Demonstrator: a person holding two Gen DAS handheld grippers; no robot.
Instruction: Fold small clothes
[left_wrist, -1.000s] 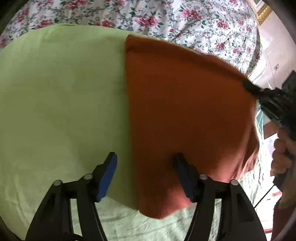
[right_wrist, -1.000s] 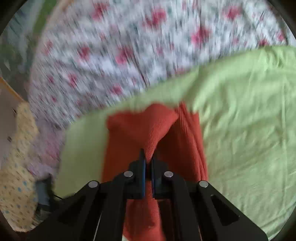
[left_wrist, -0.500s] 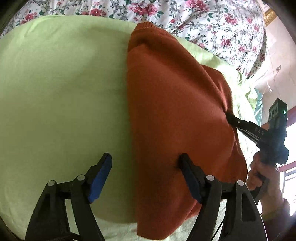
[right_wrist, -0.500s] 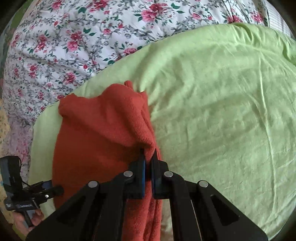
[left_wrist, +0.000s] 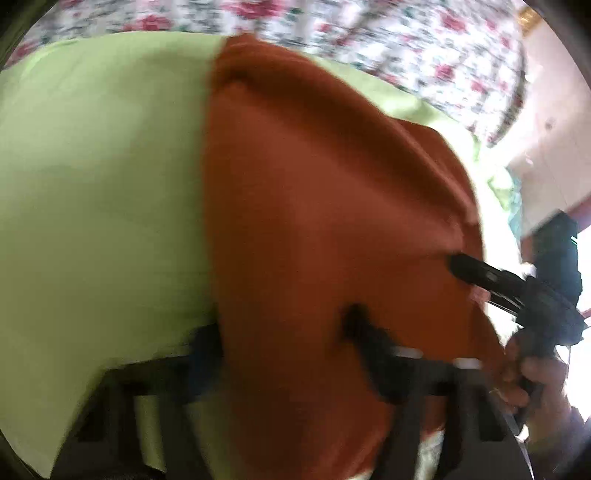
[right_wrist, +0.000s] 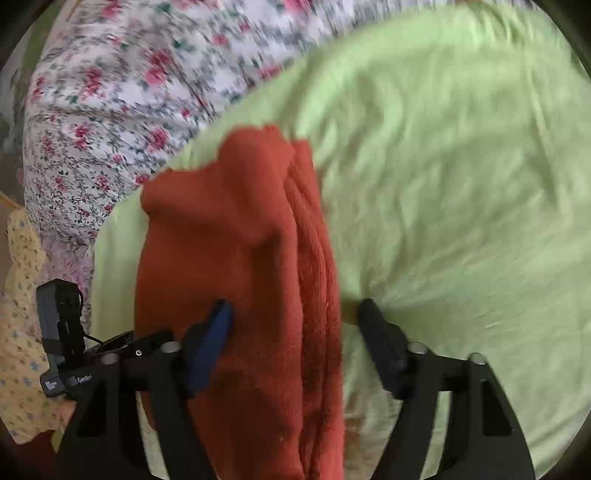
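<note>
A rust-orange knit garment (left_wrist: 325, 221) lies folded lengthwise on the green sheet (left_wrist: 92, 184). My left gripper (left_wrist: 284, 339) stands low over the garment's near end. Its jaws are closing with the garment's left part between them, and the pads (left_wrist: 207, 350) are not clearly pressing. In the right wrist view the same garment (right_wrist: 221, 240) lies between the fingers of my right gripper (right_wrist: 295, 328). That gripper's jaws are opening and its blue pad (right_wrist: 210, 343) is off the cloth. The right gripper's tip (left_wrist: 469, 269) rests by the garment's right edge.
A floral bedspread (right_wrist: 110, 92) lies under the green sheet (right_wrist: 461, 184). A yellow dotted cloth (right_wrist: 22, 332) sits at the bed's edge. A person's hand (left_wrist: 532, 376) holds the right gripper. The left gripper (right_wrist: 125, 341) shows at the left. A pale wall (left_wrist: 546, 129) lies beyond.
My right gripper came down and let go of the garment's folded edge, its jaws now spread. The fold has dropped flat. My left gripper moved closer onto the garment and its jaws narrowed.
</note>
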